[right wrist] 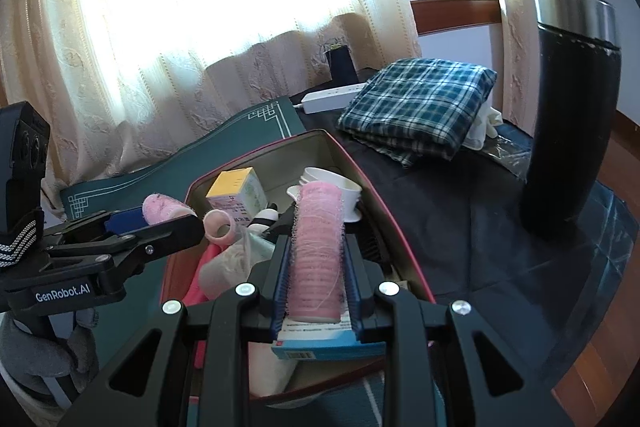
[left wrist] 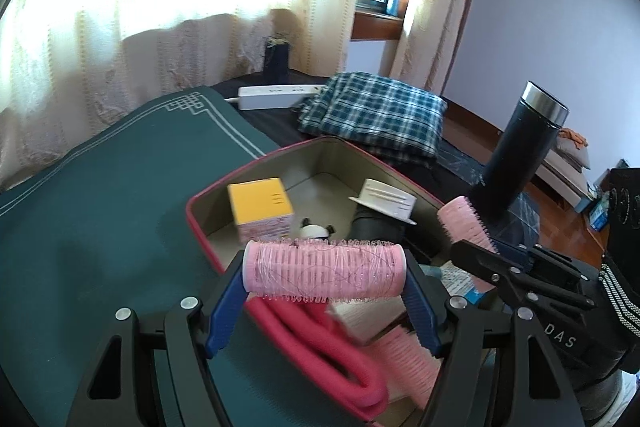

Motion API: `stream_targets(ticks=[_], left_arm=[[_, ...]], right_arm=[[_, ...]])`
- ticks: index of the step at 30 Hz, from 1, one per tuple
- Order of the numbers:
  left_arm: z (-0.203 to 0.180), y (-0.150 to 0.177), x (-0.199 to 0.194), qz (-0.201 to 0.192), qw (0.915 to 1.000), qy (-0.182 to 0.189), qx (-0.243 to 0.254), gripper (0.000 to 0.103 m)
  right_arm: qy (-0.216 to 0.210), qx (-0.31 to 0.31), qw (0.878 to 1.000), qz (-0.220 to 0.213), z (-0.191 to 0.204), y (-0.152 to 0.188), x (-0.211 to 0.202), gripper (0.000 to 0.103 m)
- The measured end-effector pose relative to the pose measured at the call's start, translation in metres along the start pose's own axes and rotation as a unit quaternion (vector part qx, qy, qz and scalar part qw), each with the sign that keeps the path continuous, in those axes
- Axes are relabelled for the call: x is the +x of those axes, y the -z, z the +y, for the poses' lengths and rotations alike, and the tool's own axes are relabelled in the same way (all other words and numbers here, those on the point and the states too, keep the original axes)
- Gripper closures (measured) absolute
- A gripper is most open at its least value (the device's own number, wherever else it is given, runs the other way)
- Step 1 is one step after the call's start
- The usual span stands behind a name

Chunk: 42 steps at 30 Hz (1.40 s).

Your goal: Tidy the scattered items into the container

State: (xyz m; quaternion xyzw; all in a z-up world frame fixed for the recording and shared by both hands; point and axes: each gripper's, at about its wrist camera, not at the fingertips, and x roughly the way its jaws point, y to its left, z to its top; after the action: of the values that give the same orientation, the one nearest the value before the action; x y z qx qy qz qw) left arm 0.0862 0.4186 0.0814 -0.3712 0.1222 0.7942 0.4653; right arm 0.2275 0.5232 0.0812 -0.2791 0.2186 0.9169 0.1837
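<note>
Holding: each gripper has one pink hair roller, and both hang over the red box (left wrist: 200,227).
Left gripper (left wrist: 326,277): its blue fingers (left wrist: 226,311) press on the two ends of a roller (left wrist: 324,275), which lies sideways between them.
Right gripper (right wrist: 318,267): it is squeezed onto the sides of another roller (right wrist: 318,251), which points away along the fingers.
Where the rollers are: both are up in the air above the near end of the box, not yet inside it.
In the box: a yellow carton (left wrist: 262,209), a white dish (left wrist: 384,203), a bright pink bendy tube (left wrist: 320,347) and more pink rollers.
How a roller feels: I think it is very light and hollow. The prickly outside should stop it from slipping. A hard squeeze could squash it, so a soft hold is enough.
Best place to hold: the two ends or the middle of the sides, as now.
Hand pose: both grippers tip a little downward toward the box, the left one at the near left edge, the right one at the near right.
Nearby: a tall dark flask (right wrist: 568,115) stands right of the box, and a folded checked cloth (right wrist: 416,107) lies behind it.
</note>
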Motion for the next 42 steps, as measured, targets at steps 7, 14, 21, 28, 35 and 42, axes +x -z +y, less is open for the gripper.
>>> stream_targets(ticks=[7,14,21,28,35,42], left_arm=[[0.004,0.002,-0.001,0.002,0.9997,0.015,-0.020,0.023],[0.020,0.005,-0.019,-0.011,0.9985,0.013,-0.051,0.023],[0.023,0.018,-0.060,-0.067,0.9961,-0.006,-0.057,0.005],[0.000,0.039,-0.097,-0.118,0.9893,-0.066,-0.054,0.000],[-0.005,0.055,-0.112,-0.131,0.9824,-0.082,-0.105,0.000],[-0.015,0.068,-0.134,-0.155,0.9740,-0.126,-0.107,0.000]], right_arm=[[-0.005,0.009,1.000,-0.009,-0.004,-0.001,-0.006,0.031],[0.003,0.012,1.000,-0.023,-0.005,-0.001,-0.020,0.028],[0.003,0.016,1.000,-0.016,-0.010,0.005,-0.033,0.023],[0.000,-0.022,1.000,-0.001,0.002,0.018,-0.056,0.018],[0.017,-0.070,0.997,0.005,0.016,0.042,-0.086,0.018],[0.032,-0.082,0.996,0.003,0.022,0.058,-0.104,0.017]])
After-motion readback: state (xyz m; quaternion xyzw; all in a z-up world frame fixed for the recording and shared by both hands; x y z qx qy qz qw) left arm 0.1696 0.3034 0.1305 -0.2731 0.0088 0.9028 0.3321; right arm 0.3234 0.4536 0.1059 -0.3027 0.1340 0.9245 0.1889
